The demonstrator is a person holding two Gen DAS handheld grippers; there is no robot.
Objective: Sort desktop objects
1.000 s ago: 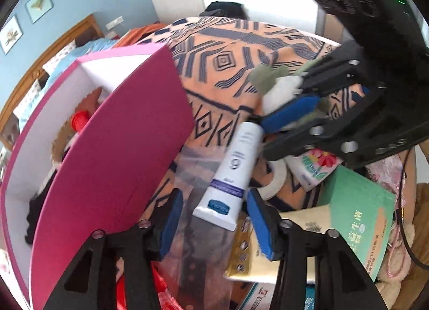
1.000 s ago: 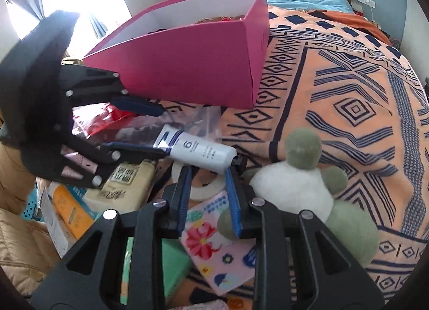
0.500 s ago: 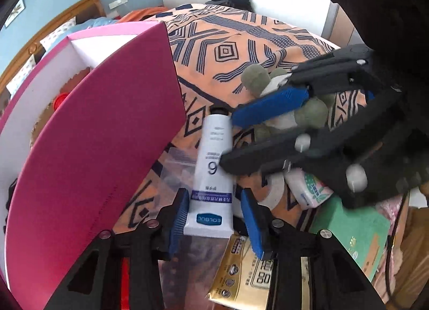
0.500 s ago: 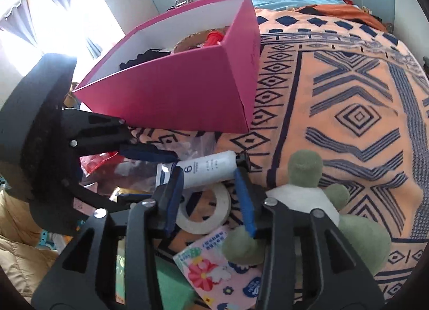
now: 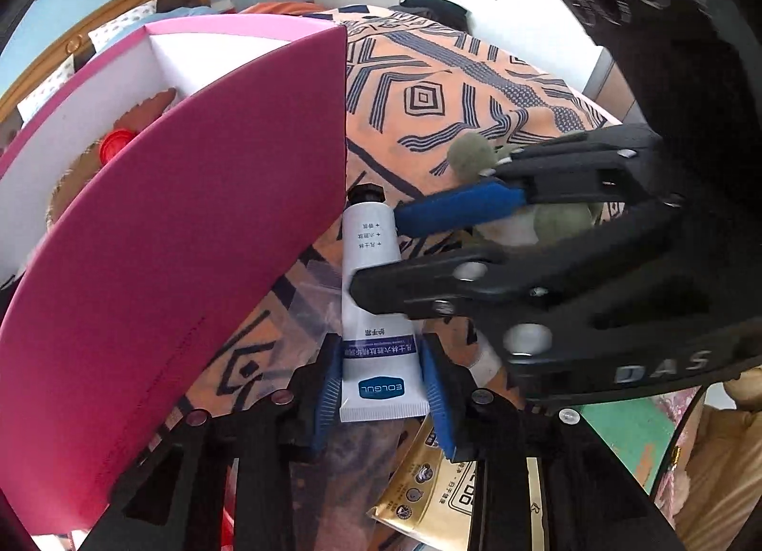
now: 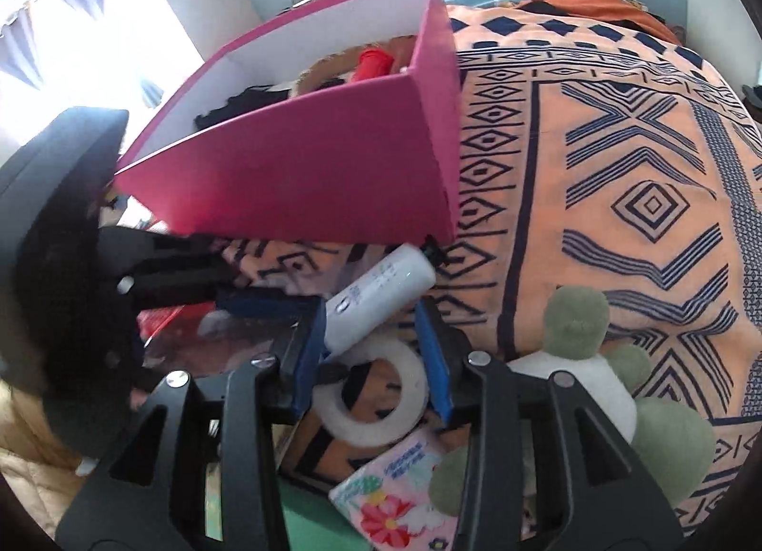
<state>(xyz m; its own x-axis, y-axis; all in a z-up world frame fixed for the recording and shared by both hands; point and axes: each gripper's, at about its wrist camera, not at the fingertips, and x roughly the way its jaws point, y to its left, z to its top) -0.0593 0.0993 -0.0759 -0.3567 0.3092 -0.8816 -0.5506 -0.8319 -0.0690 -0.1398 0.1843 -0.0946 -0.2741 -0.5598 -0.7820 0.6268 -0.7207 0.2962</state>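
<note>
A white hand-cream tube [image 5: 376, 308] with a black cap lies between both grippers. My left gripper [image 5: 381, 389] is shut on its flat crimped end. My right gripper [image 6: 376, 351] is open, its blue pads [image 6: 433, 360] on either side of the tube's body [image 6: 376, 298] with gaps showing. In the left wrist view the right gripper's fingers [image 5: 457, 208] straddle the tube from the right. The pink box [image 5: 166, 241] stands just left of the tube; its open top [image 6: 314, 46] shows a red item and dark things inside.
A white tape ring [image 6: 376, 398], a flowered tissue pack [image 6: 400, 494] and a green-and-white plush toy [image 6: 581, 360] lie under and beside my right gripper. A gold packet [image 5: 438, 484] and a green book [image 5: 624, 436] lie near my left gripper. All rest on an orange patterned blanket [image 6: 619, 170].
My right gripper has let go of the tube and opened. My left gripper has closed on the tube's flat end. The tube now points toward the pink box's corner.
</note>
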